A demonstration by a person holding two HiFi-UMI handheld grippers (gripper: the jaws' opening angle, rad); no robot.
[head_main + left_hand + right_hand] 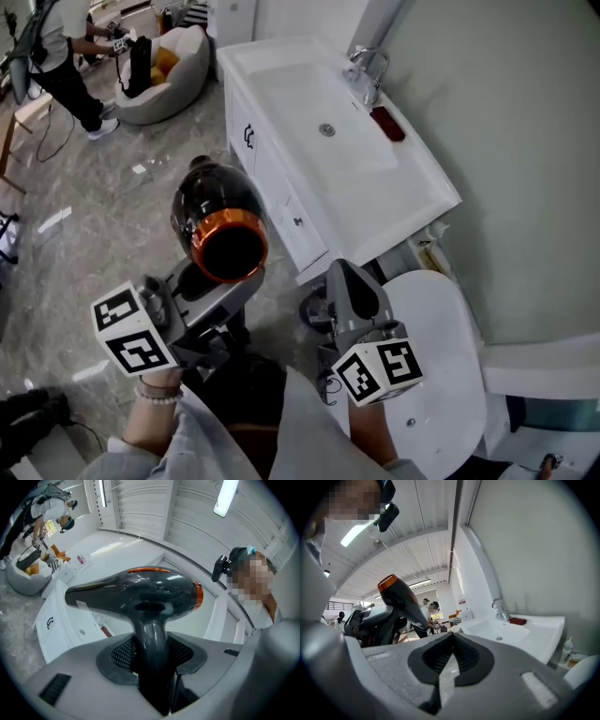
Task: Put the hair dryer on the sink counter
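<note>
A glossy black hair dryer (217,220) with an orange ring at its rear end is up in the air over the floor, left of the vanity. My left gripper (211,286) is shut on its handle (150,639), and the barrel (136,592) lies crosswise above the jaws. The white sink counter (412,178) stands ahead and to the right, with a faucet (367,70) at its back. My right gripper (342,272) is shut with nothing in it, near the counter's front corner. In the right gripper view the hair dryer (398,597) rises at the left and the sink counter (539,630) at the right.
A dark red item (387,123) lies on the counter beside the faucet. A white toilet lid (431,375) is at my lower right. Beyond, a grey beanbag (169,66) holds things and a person (66,56) stands on the marble floor. A small bottle (567,649) stands below the counter.
</note>
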